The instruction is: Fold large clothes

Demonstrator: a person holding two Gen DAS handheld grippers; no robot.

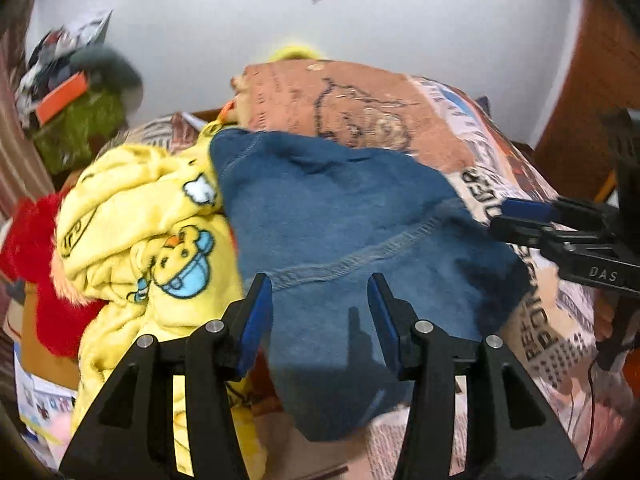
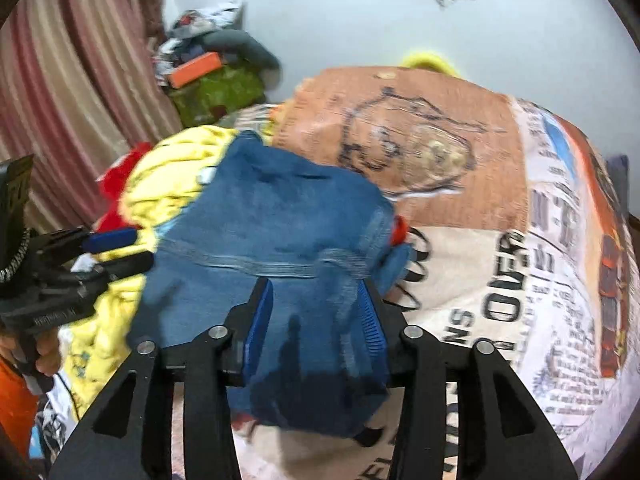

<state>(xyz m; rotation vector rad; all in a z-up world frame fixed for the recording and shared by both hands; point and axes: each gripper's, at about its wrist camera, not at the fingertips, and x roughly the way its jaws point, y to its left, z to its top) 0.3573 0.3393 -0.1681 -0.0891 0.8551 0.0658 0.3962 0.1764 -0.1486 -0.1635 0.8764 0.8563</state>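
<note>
A blue denim garment lies bunched on the bed, partly over a yellow cartoon-print blanket. It also shows in the right wrist view. My left gripper is open just above the denim's near part, a stitched seam running past its fingertips. My right gripper is open over the same garment from the right side, holding nothing. The right gripper shows in the left wrist view at the denim's right edge. The left gripper shows in the right wrist view at the denim's left edge.
The bed carries a printed newspaper-style cover with an orange drawn panel. A red fluffy item lies left of the yellow blanket. A cluttered pile with a green bundle stands by the striped curtain. White wall behind.
</note>
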